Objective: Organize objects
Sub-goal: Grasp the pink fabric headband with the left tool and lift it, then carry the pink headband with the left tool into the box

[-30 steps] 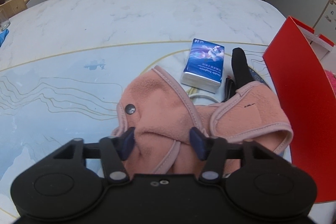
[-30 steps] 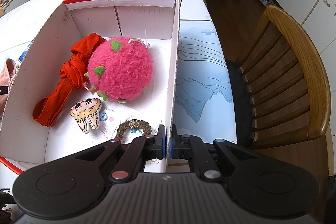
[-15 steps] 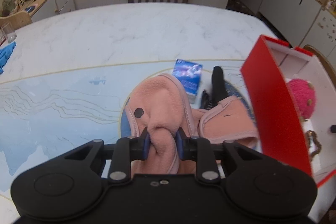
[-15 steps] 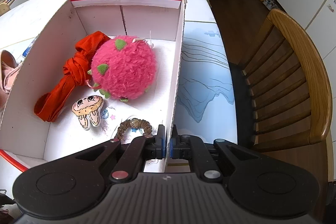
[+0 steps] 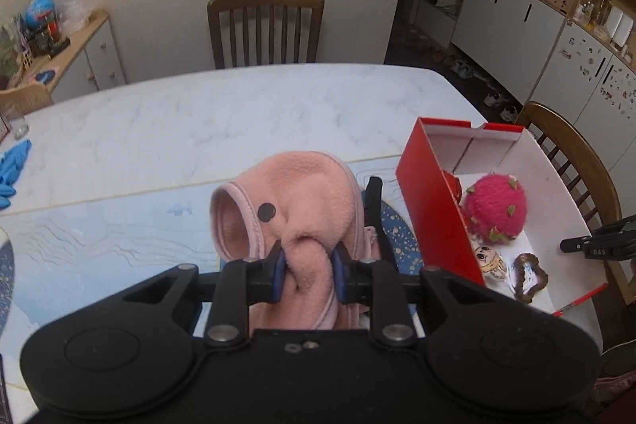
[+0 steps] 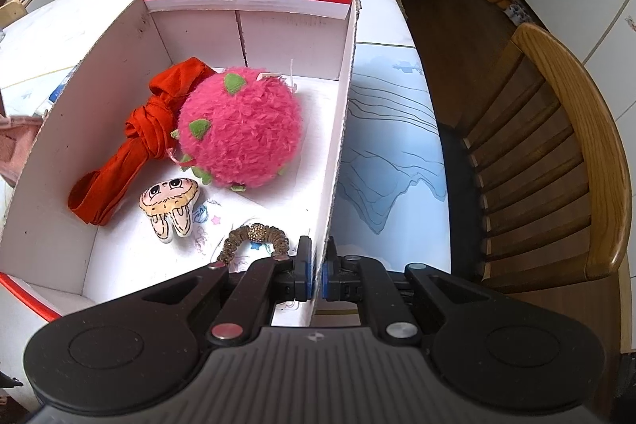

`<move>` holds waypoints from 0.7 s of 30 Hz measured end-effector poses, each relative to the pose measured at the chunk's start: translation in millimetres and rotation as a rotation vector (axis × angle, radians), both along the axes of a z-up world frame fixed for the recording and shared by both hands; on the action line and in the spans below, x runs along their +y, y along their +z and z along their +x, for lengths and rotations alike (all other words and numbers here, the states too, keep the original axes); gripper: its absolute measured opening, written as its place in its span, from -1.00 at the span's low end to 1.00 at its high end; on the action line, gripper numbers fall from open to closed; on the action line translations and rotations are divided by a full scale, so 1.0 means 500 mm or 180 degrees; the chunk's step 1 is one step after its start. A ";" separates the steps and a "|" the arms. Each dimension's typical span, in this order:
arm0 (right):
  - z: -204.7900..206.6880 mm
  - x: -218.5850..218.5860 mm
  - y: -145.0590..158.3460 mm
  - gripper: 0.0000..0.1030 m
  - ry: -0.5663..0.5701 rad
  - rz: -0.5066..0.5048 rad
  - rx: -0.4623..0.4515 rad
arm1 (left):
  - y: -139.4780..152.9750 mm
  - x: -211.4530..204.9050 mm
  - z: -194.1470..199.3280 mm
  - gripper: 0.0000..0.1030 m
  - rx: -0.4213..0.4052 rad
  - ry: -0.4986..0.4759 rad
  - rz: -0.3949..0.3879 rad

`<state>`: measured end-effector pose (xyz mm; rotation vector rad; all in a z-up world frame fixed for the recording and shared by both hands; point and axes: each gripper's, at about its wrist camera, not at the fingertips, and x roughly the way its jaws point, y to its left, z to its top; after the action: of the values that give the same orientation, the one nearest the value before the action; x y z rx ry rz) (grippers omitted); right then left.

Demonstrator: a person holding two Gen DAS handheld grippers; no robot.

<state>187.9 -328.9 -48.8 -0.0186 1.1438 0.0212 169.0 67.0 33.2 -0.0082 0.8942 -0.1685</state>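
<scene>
While the right gripper (image 6: 317, 277) stays out of the action, clenched on the near end of the right wall of the red-and-white cardboard box (image 6: 346, 114) and steadying it, the left gripper (image 5: 308, 275) has a fold of the pink fleece garment (image 5: 290, 201) pinched tight between its 2 blue pads, with the rest of the cloth bunched and hanging above the pale marble-patterned table (image 5: 159, 122). Inside the box lie a fuzzy pink ball-shaped plush (image 6: 240, 126), a knotted red cloth (image 6: 135, 146), a small cartoon-face charm (image 6: 171, 205) and a brown beaded scrunchie (image 6: 254, 237). By my reading, the carry of the garment is under way. Next, it needs to travel right, clear the red side wall (image 5: 433, 217), and come down on the bare floor near the box's front before the pads let go; trailing cloth could snag on that wall.
</scene>
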 end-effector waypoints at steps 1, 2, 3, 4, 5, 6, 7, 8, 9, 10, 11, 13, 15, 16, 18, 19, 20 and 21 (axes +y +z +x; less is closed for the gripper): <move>0.000 0.000 0.000 -0.91 0.0009 -0.0004 -0.0004 | 0.005 -0.004 -0.002 -0.60 -0.0023 -0.0002 0.0002; -0.001 0.000 0.000 -0.91 0.0014 -0.0002 -0.0009 | 0.011 -0.009 -0.004 -0.60 -0.0041 -0.0013 -0.0016; -0.002 -0.001 -0.001 -0.91 0.0016 0.0003 -0.0013 | 0.016 -0.014 -0.005 -0.60 -0.0058 -0.0025 -0.0034; -0.002 -0.002 -0.001 -0.91 0.0020 0.0006 -0.0016 | 0.022 -0.020 -0.007 -0.60 -0.0079 -0.0040 -0.0048; -0.003 -0.002 -0.001 -0.91 0.0027 0.0010 -0.0020 | 0.029 -0.026 -0.007 -0.60 -0.0094 -0.0062 -0.0068; -0.003 -0.003 -0.001 -0.91 0.0034 0.0012 -0.0023 | 0.035 -0.033 -0.007 -0.60 -0.0109 -0.0097 -0.0097; -0.004 -0.003 -0.001 -0.91 0.0041 0.0014 -0.0021 | 0.044 -0.042 -0.008 -0.60 -0.0136 -0.0138 -0.0119; -0.004 -0.003 -0.001 -0.91 0.0049 0.0015 -0.0022 | 0.055 -0.051 -0.009 -0.60 -0.0176 -0.0179 -0.0123; -0.004 -0.003 -0.001 -0.91 0.0059 0.0011 -0.0024 | 0.067 -0.058 -0.009 -0.60 -0.0226 -0.0209 -0.0132; -0.004 -0.003 -0.001 -0.91 0.0067 0.0010 -0.0025 | 0.079 -0.064 -0.009 -0.60 -0.0276 -0.0226 -0.0148; -0.004 -0.003 -0.001 -0.91 0.0072 0.0011 -0.0025 | 0.093 -0.070 -0.009 -0.60 -0.0330 -0.0246 -0.0159; -0.003 -0.002 -0.001 -0.90 0.0082 0.0011 -0.0024 | 0.118 -0.088 -0.007 -0.60 -0.0442 -0.0312 -0.0158; -0.002 -0.002 -0.001 -0.90 0.0099 0.0004 -0.0024 | 0.138 -0.108 -0.004 -0.60 -0.0529 -0.0415 -0.0172; -0.002 -0.002 0.000 -0.90 0.0109 -0.0001 -0.0024 | 0.145 -0.122 -0.003 -0.60 -0.0558 -0.0473 -0.0182; -0.001 -0.004 0.000 -0.90 0.0112 0.0006 -0.0027 | 0.147 -0.152 0.002 -0.60 -0.0567 -0.0591 -0.0214; -0.001 -0.004 0.000 -0.90 0.0111 0.0013 -0.0027 | 0.145 -0.169 0.005 -0.60 -0.0551 -0.0660 -0.0237; -0.001 -0.005 0.000 -0.90 0.0116 0.0016 -0.0026 | 0.141 -0.186 0.008 -0.60 -0.0537 -0.0720 -0.0249; -0.001 -0.005 0.000 -0.90 0.0122 0.0017 -0.0026 | 0.135 -0.204 0.010 -0.60 -0.0521 -0.0779 -0.0261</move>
<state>187.3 -331.3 -48.9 -0.0358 1.1353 0.0582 173.9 -35.1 100.9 0.0386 0.7225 -0.4282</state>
